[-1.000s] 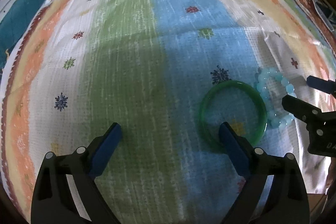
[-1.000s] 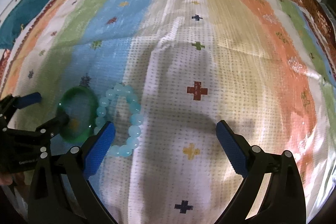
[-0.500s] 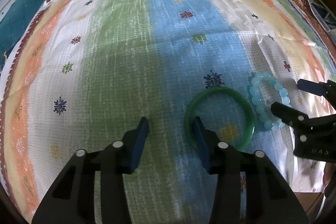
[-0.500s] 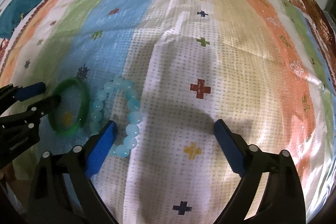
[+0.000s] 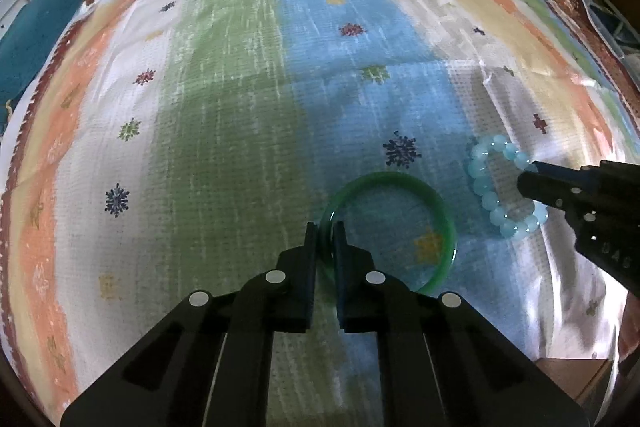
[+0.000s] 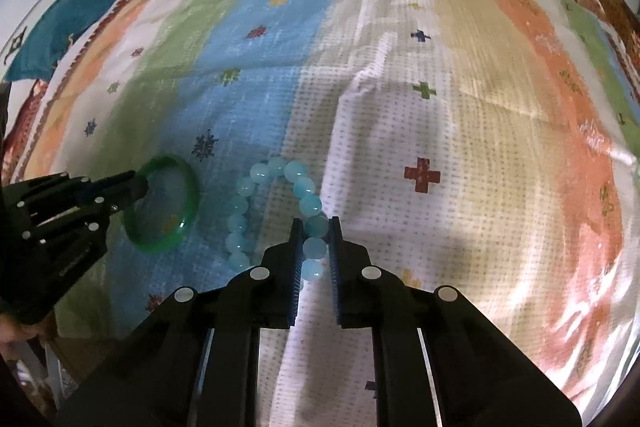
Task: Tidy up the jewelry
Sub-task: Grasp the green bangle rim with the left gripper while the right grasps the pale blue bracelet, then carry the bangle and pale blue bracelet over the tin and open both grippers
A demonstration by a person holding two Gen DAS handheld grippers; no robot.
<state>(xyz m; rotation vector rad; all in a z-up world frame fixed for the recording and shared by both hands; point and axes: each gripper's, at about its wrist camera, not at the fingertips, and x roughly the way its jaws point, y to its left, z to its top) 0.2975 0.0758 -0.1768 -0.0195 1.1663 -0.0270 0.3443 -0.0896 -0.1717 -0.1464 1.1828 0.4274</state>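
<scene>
Jewelry here is two pieces, both lying on a striped, patterned cloth [image 5: 224, 131]: one green bangle [image 5: 440, 223] on the blue stripe and one pale blue bead bracelet [image 6: 276, 171] just beside it, where the blue stripe meets the white one. They sit near each other without touching. The left tool [image 5: 325, 233] has come down to a narrow pinch with the near rim of the bangle between its pads, and the pads look pressed against the green band. The right tool [image 6: 314, 227] has its jaws closing, and several beads of the bracelet's right-hand run lie between them; in the right wrist view the pads appear to be touching those beads on both sides. In each wrist view the other tool shows at the edge, reaching in toward its own piece. The step in hand looks like the grasp itself: both pieces are caught at once, and neither seems to have left the cloth yet. No box, tray or stand is in sight, so where the pieces should go cannot be told. The next move probably calls for lifting each piece straight up. The bangle is rigid and smooth and held only by its rim, so it may swing or slip. The bracelet is loose-strung, so the free beads will likely hang and sway. The count is two tools, one bangle, one bead bracelet, one cloth.
</scene>
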